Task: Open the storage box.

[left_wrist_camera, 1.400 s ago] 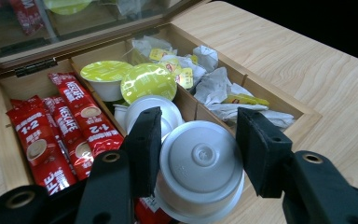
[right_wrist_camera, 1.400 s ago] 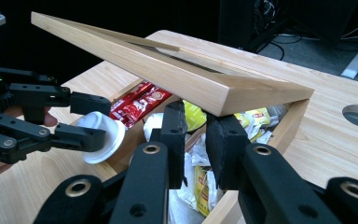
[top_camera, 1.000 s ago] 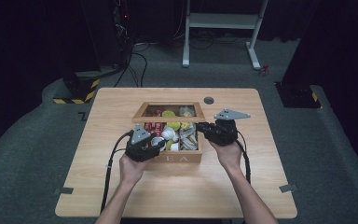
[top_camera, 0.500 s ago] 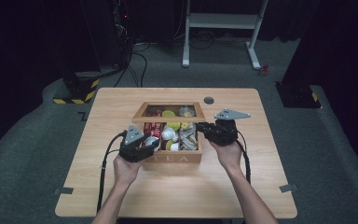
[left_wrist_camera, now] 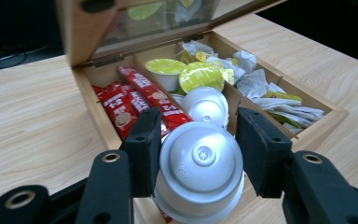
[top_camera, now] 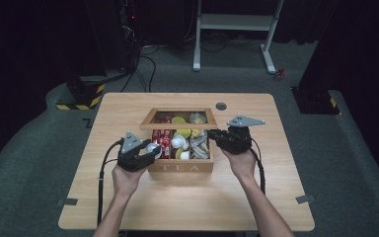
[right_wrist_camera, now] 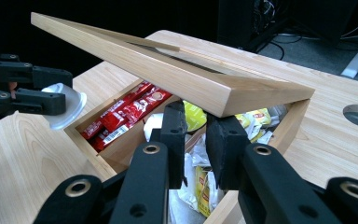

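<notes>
An open wooden tea box sits mid-table with red sachets, yellow-lidded cups and tea bags in its compartments. My left gripper is shut on a white capsule, holding it just above the box's near-left corner. In the right gripper view that capsule hangs at the far left. My right gripper is at the box's right side with its jaws shut. The raised lid rests on its tips and is tilted over the box.
The light wooden table has bare room in front of and beside the box. A round cable hole lies behind the box. Cables trail from both grippers toward the table's near edge. A dark floor surrounds the table.
My left gripper has drawn leftward and slightly up with the capsule, from over the box's middle to its left front corner. The right gripper and lid have not moved.
</notes>
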